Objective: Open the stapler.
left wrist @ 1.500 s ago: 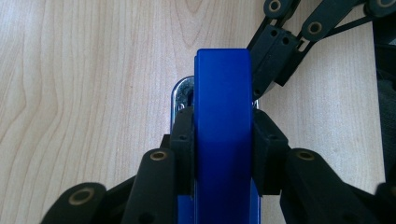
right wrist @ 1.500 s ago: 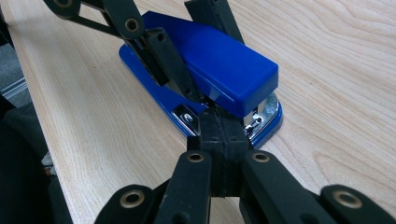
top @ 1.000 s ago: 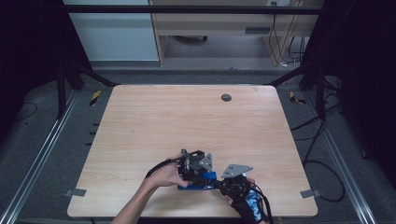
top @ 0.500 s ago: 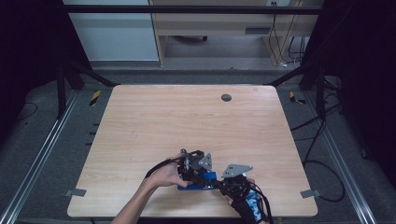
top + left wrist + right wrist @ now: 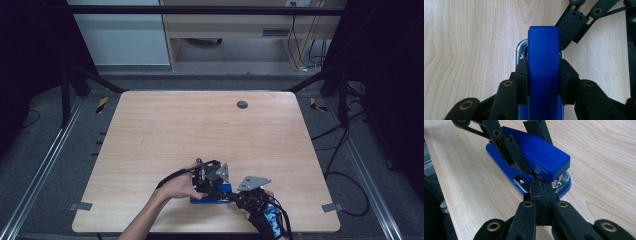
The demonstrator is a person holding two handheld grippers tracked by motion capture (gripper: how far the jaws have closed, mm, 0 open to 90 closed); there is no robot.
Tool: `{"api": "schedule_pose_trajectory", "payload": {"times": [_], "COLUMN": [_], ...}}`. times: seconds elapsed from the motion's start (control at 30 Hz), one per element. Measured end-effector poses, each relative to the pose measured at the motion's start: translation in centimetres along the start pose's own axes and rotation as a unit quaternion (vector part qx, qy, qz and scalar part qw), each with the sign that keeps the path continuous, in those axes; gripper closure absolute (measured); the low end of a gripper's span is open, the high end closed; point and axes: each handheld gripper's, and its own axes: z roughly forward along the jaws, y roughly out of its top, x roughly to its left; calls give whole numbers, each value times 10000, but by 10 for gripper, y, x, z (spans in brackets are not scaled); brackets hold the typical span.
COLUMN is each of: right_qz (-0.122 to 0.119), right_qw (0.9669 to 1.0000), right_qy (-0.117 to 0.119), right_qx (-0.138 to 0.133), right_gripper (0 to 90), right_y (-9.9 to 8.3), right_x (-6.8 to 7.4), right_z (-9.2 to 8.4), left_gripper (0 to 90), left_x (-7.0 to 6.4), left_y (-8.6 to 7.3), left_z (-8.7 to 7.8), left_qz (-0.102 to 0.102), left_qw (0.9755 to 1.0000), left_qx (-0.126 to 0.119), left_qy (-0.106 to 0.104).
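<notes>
Near the table's (image 5: 150,125) front edge, your left gripper (image 5: 543,75) clamps the blue stapler's (image 5: 536,157) top while your closed, empty right gripper (image 5: 541,187) probes its mouth; prying harder could slip it free.

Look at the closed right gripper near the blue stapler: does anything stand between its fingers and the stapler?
Nothing visible does. The right gripper, fingers pressed together, points straight at the blue stapler, tips at its mouth. The left gripper clamps the stapler's sides farther back, off that line.
</notes>
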Motion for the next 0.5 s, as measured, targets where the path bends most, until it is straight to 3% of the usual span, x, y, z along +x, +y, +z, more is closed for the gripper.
{"api": "schedule_pose_trajectory", "payload": {"times": [0.5], "right_qz": [32], "right_qw": [10000], "right_qy": [49], "right_qx": [0], "right_gripper": [900], "right_y": [0], "right_x": [0], "right_z": [1], "left_gripper": [658], "left_x": [1], "left_y": [11], "left_z": [3], "left_qz": [76], "left_qw": [9994], "left_qx": [329], "left_qy": [-12]}}
